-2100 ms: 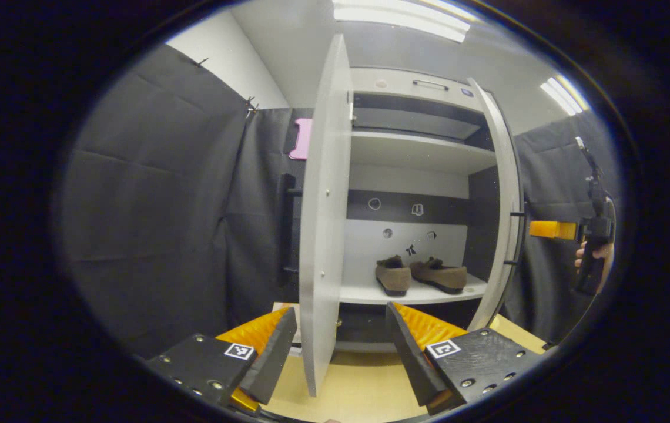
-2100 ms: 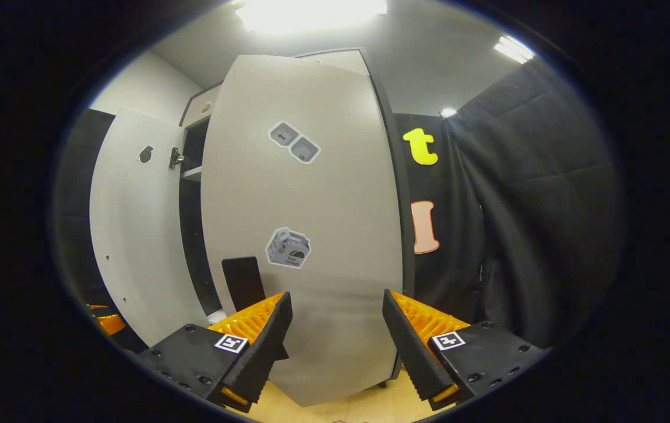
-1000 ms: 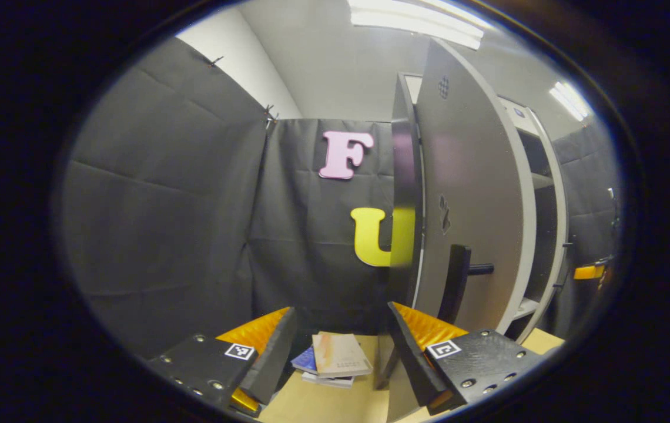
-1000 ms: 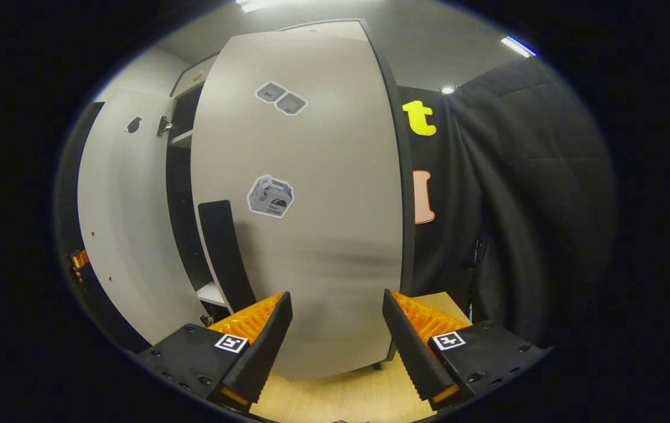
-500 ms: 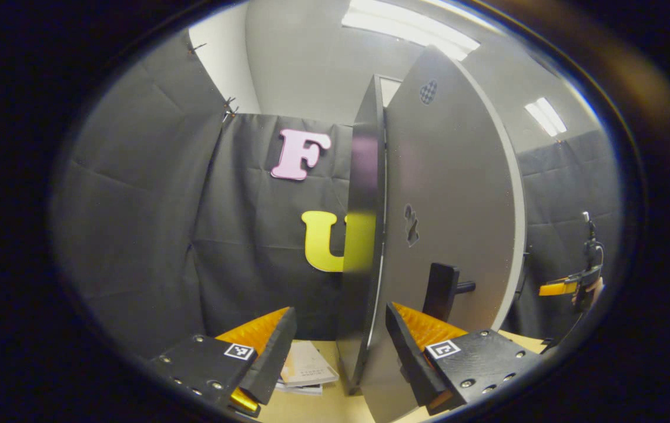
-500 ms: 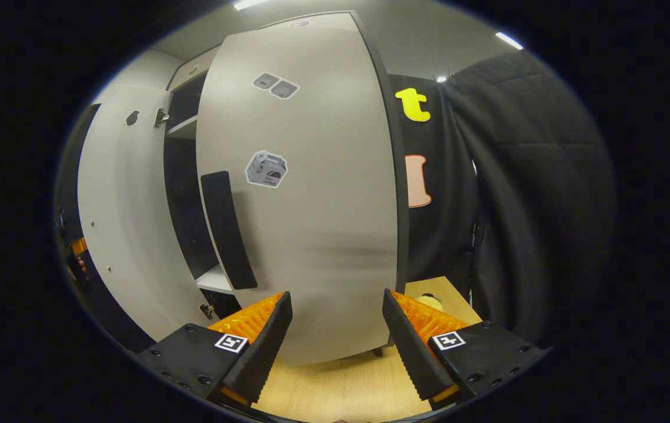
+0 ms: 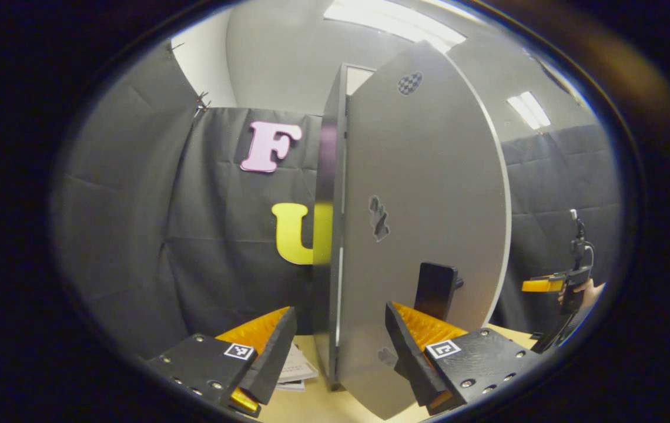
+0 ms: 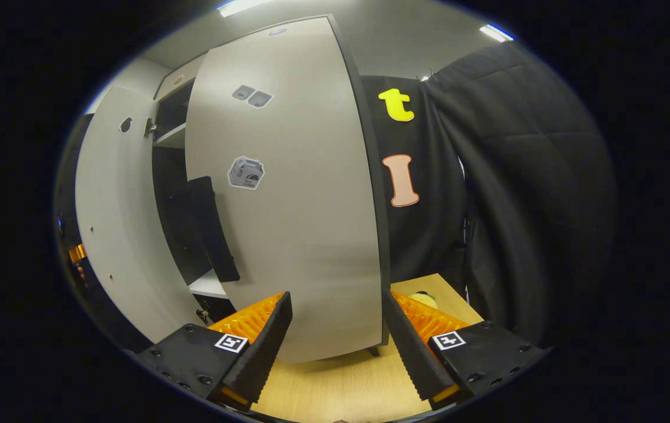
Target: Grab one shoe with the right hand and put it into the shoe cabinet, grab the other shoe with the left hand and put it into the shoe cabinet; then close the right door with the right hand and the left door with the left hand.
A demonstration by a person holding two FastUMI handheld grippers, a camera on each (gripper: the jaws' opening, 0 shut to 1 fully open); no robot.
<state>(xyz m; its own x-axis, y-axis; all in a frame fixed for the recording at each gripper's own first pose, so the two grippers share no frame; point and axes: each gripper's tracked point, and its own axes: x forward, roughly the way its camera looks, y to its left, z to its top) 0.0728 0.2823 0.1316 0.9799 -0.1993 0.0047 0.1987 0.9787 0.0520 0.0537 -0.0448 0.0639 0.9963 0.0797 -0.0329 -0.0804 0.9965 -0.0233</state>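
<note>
Left gripper (image 7: 339, 346): fingers spread, holding nothing; left door (image 7: 423, 223) dead ahead, one dark handle (image 7: 436, 291) above its right finger
Right gripper (image 8: 338, 346): fingers spread, empty; right door (image 8: 288, 194) ahead, ajar
Doors: two
Books (image 7: 300, 370): small stack, beside left finger

Pale wooden floor (image 8: 341, 382), shoe cabinet (image 8: 294, 223) standing, books (image 7: 297, 371) beside it
</note>
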